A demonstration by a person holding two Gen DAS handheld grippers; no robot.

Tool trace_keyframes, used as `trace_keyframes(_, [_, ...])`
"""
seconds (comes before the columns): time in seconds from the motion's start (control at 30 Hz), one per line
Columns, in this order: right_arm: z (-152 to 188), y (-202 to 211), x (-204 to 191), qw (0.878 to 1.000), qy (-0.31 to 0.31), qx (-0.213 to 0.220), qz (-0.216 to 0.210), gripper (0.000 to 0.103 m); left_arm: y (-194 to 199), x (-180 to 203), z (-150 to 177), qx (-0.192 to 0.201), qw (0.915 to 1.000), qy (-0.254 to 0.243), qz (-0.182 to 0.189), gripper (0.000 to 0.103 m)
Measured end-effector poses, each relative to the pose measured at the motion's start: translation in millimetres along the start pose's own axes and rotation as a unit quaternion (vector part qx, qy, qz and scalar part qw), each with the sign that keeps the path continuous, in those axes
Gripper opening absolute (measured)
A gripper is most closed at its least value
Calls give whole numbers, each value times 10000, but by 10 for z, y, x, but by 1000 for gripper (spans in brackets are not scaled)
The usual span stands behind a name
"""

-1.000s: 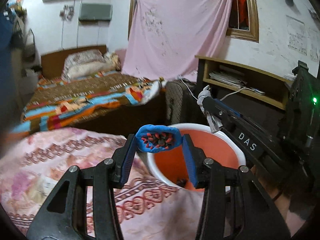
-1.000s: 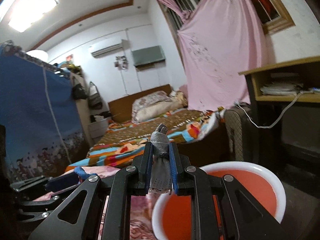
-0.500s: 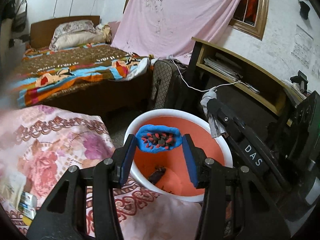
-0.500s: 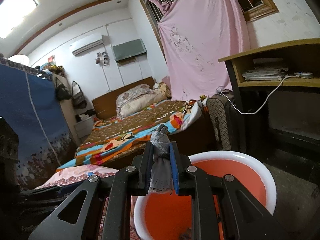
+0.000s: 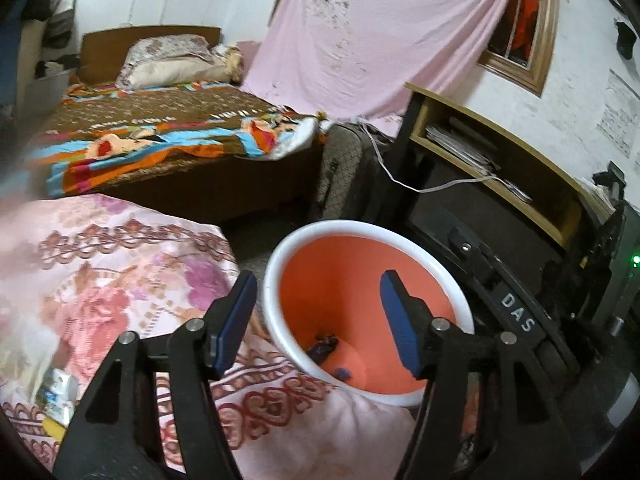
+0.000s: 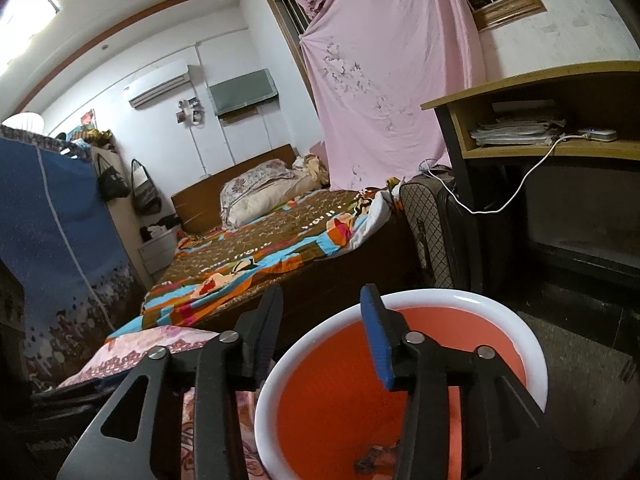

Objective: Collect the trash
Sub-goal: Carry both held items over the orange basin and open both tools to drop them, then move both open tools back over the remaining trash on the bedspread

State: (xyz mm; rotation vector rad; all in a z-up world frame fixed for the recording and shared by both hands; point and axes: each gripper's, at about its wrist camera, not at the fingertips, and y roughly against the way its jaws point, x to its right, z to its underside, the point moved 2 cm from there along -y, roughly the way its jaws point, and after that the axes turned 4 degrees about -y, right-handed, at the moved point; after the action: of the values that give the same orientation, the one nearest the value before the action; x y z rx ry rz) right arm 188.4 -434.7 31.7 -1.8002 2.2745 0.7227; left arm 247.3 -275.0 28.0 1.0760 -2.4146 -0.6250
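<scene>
Left wrist view: trash scraps (image 5: 329,345) are lying at the bottom of the orange bin (image 5: 304,356), below the left tool (image 5: 316,312), now gaping wide, its blue piece gone; the right tool (image 6: 320,328) is likewise spread empty, its grey wad dropped, beside the floral bedcover (image 5: 120,272)

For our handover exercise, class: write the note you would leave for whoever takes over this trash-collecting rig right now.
Left gripper: open, holding nothing, above the bin's near rim.
Right gripper: open, holding nothing, at the bin's rim.
Bin: white outside, orange inside, standing beside the pink floral cloth. Dark scraps lie at its bottom.
Done: some trash is already in the bin.
Left: small packets lie at the cloth's left edge, too blurred to identify. Check them, and bin them if they are trash.
</scene>
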Motion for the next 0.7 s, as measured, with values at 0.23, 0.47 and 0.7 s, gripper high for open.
trace_keyframes(0.23, [-31,47,-87,9997,151,193,-58,57,241,-199,-6,444,9974,170,-550,66])
trace_keyframes(0.47, [-36,123,-279,9975,355,493,-364,84,531,-466,45,851,9894,420,-1100,86])
trace_keyframes(0.7, [-17,213,-496,9925,533,845,-699,103,823,-720,148,1326,9729,714,-1757,91])
